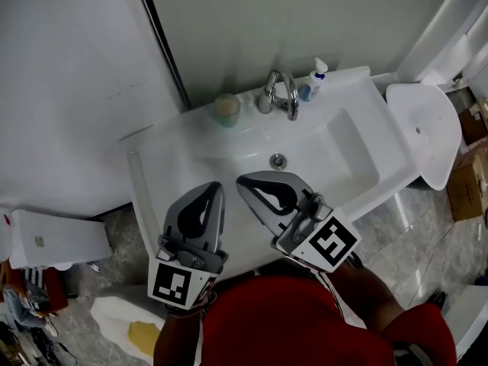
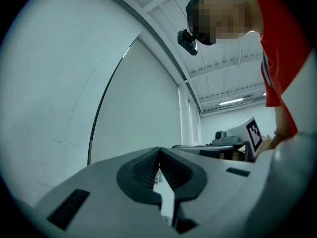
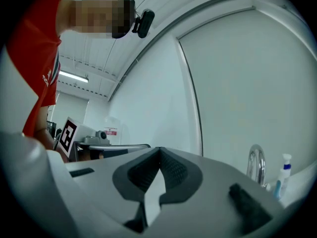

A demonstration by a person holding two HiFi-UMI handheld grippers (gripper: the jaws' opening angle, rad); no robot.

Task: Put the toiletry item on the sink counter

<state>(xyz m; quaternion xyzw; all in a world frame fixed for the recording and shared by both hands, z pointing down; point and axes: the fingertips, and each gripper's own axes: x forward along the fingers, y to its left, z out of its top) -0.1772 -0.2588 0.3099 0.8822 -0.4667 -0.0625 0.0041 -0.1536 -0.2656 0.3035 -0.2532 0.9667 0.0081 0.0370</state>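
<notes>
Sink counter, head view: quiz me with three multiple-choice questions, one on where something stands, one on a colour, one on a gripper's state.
1. Where does the small white bottle stand?
A. Inside the basin
B. At the back of the sink counter, just right of the faucet
C. On the floor

2. What colour is the person's shirt?
A. Blue
B. Yellow
C. Red

3. How do the jaws of the right gripper stand?
A. Shut, with nothing between them
B. Wide open
C. Clamped on the bottle

Answers:
1 B: the bottle stands by the faucet's base along the back edge.
2 C: the shirt fills the bottom of the head view in red.
3 A: the right gripper view shows the jaw tips meeting, with only the wall behind the gap.
</notes>
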